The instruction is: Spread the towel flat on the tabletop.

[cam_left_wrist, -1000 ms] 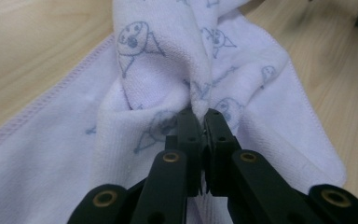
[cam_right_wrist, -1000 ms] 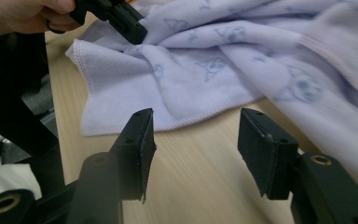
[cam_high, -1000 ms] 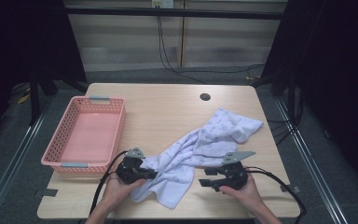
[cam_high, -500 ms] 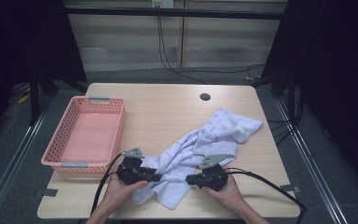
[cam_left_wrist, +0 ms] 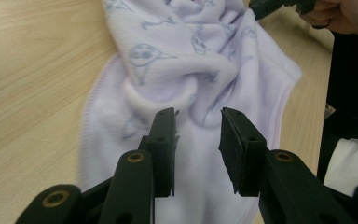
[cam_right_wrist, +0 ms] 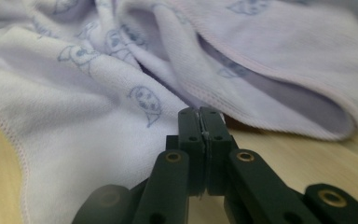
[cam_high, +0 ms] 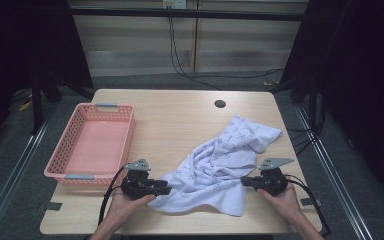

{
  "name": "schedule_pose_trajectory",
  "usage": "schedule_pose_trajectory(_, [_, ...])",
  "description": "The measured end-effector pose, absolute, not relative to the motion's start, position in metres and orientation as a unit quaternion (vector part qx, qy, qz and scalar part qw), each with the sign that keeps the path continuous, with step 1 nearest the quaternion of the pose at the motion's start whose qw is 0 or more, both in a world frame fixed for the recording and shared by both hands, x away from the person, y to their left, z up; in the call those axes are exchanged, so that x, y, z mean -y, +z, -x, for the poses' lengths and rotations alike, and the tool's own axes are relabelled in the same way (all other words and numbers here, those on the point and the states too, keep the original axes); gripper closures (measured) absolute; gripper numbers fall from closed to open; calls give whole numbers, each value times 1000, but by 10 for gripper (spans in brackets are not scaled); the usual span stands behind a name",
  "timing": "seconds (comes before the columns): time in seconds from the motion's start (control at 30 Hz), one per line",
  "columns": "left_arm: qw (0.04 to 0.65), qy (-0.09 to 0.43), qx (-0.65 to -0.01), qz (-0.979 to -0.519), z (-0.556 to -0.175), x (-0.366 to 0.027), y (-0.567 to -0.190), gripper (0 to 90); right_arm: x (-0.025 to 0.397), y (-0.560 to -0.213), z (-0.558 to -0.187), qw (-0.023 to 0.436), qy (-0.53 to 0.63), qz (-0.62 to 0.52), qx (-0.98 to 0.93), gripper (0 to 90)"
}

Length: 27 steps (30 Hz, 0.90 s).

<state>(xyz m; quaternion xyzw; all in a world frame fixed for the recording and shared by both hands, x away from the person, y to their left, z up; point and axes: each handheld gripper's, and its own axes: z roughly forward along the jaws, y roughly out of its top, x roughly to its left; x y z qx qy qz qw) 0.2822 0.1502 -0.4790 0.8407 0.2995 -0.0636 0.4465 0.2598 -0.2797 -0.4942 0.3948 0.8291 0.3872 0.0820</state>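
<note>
From above, we see a pale towel [cam_high: 220, 170] crumpled on the table [cam_high: 180, 115], with a pink basket [cam_high: 90, 145] well apart at left. The left gripper [cam_high: 166, 190] and right gripper [cam_high: 244, 181] meet its near edges. Left gripper view: our jaws gape, empty, over a towel fold [cam_left_wrist: 186, 88]. Right gripper view: our jaws are pressed together at the towel's edge [cam_right_wrist: 121, 126]; we cannot tell whether cloth is pinched.

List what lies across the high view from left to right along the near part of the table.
Pink basket → left tool → white towel → right tool.
</note>
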Motion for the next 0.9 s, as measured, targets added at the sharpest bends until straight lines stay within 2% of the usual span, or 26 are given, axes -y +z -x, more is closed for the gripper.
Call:
schedule_pose_trajectory(0.07, [438, -64, -293, -847, -280, -151, -481, 693, 291, -494, -257, 85, 385, -407, -824, 858])
schedule_pose_trajectory(0.13, [423, -64, -290, -856, -277, -152, -485, 691, 298, -493, -253, 83, 391, -419, -815, 693])
schedule_pose_trajectory(0.23, [413, -65, -287, -862, -270, -158, -487, 636, 303, -480, -237, 99, 415, -423, -799, 572])
schedule_pose_trajectory(0.27, [414, -59, -288, -862, -268, -160, -487, 618, 305, -475, -230, 107, 429, -425, -790, 580])
schedule_pose_trajectory(0.47, [421, -68, -308, -850, -267, -170, -488, 560, 289, -479, -198, 57, 429, -395, -811, 541])
schedule_pose_trajectory(0.67, [412, -58, -314, -853, -271, -169, -491, 508, 278, -491, -211, 35, 406, -384, -829, 468])
schedule_pose_trajectory(0.9, [401, -67, -302, -862, -273, -163, -495, 459, 269, -498, -212, 51, 382, -357, -851, 413])
